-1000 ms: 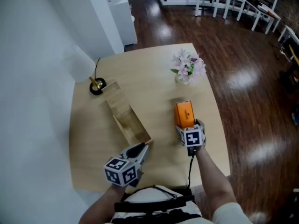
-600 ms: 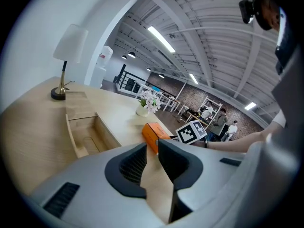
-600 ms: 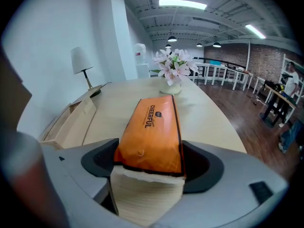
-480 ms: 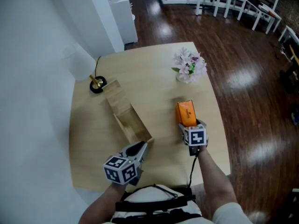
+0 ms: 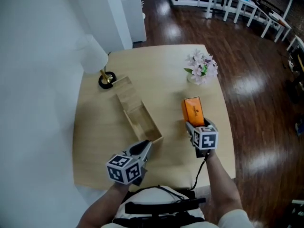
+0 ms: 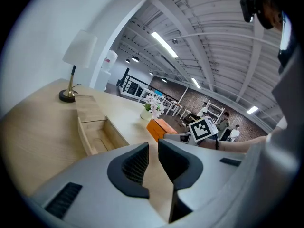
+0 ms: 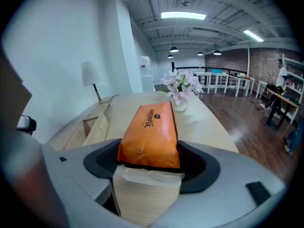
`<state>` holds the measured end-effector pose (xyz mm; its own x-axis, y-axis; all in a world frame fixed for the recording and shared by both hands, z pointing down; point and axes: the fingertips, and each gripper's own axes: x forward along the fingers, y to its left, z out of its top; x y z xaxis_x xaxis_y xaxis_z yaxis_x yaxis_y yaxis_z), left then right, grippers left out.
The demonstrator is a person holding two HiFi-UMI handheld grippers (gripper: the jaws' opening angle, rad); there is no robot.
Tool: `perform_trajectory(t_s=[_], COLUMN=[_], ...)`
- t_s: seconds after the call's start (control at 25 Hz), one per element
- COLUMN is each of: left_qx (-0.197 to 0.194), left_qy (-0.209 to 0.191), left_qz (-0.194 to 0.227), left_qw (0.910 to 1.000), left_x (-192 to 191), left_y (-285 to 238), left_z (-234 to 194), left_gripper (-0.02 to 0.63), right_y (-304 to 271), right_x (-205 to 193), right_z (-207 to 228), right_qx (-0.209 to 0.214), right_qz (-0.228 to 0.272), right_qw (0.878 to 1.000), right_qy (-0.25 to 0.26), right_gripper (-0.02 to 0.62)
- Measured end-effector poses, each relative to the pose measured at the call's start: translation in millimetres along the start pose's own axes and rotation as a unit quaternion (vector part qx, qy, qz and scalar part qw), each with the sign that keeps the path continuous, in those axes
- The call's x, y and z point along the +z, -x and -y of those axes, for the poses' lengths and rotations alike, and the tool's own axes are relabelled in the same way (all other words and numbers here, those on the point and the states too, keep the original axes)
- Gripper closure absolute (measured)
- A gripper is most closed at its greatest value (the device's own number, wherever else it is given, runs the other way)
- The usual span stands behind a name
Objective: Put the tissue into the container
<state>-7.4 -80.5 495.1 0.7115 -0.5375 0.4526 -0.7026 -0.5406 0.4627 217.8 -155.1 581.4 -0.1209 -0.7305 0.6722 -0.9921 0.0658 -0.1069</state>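
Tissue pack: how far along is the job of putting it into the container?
Done: the right gripper's jaws, which have just been closing, now grip the orange tissue pack. In hand: the pack, clamped at its near end. To do: bring it to the wooden container, which lies open and empty, and put it in. The left gripper holds nothing.

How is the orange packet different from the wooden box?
The soft orange tissue packet is bright and squashy-looking; the long pale wooden box is plain and stiff. The packet is plump; the box's open part is empty. The right gripper, its jaws just closing in, grips the packet; the box lies untouched on the beige table. Both are long and narrow.
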Motion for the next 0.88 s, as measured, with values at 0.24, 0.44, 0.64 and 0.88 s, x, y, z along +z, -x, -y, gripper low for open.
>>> perform_trajectory(t_s=[0.24,0.44,0.64,0.88], left_qx=[0.023,0.031,0.04,0.043], left_qy=[0.0,0.011,0.017,0.021], left_qz=[0.021,0.044,0.049,0.05], left_qw=[0.9995,0.9985,0.9979,0.9976], left_x=[9,14,10,8], left_y=[29,56,77,95], left_z=[-23,-41,-59,-76], left_gripper=[0.546,0.545,0.545,0.546], right_y=[8,11,2,-10], right_x=[29,47,46,29], right_z=[-56,-112,-172,-223], right_qx=[0.035,0.069,0.106,0.135], right_qz=[0.028,0.044,0.041,0.019], right_qw=[0.999,0.995,0.99,0.984], right_qy=[0.03,0.06,0.087,0.11], right_gripper=[0.221,0.221,0.224,0.225])
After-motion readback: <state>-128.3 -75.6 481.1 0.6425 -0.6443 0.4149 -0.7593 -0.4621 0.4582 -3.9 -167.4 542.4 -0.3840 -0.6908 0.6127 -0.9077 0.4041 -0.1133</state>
